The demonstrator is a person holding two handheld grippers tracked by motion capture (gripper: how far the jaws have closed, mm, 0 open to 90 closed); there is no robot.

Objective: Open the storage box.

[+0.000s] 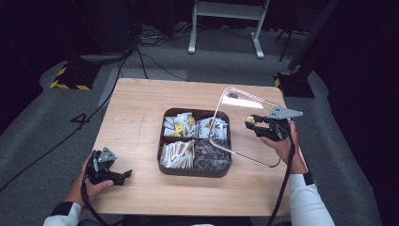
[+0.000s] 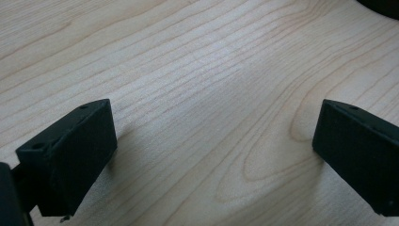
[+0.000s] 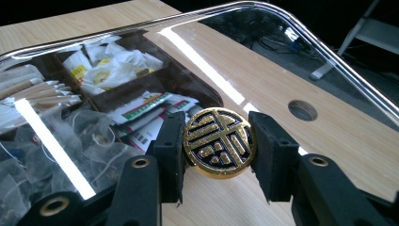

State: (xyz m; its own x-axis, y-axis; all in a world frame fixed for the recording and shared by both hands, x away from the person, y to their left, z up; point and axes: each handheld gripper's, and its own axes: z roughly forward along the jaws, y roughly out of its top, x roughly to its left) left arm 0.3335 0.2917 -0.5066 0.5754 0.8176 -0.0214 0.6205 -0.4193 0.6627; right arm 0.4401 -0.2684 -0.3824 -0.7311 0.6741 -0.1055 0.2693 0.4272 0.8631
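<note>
Lid knob (image 3: 219, 142), gold and black, pinched between the right gripper (image 1: 258, 126) jaws; clear lid (image 3: 263, 70) tilts up beyond them. Past the lid, brown tray (image 1: 162, 141) of packets. Left gripper (image 2: 214, 150) jaws gape wide apart, bare wooden table (image 2: 197, 70) between and ahead.

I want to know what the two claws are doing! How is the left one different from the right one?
The right gripper is shut on the gold knob of the clear lid, holding it tilted beside the box. The left gripper is open, with nothing between its jaws. It sits low over the bare table; the right one is raised. Both have black jaws.
</note>
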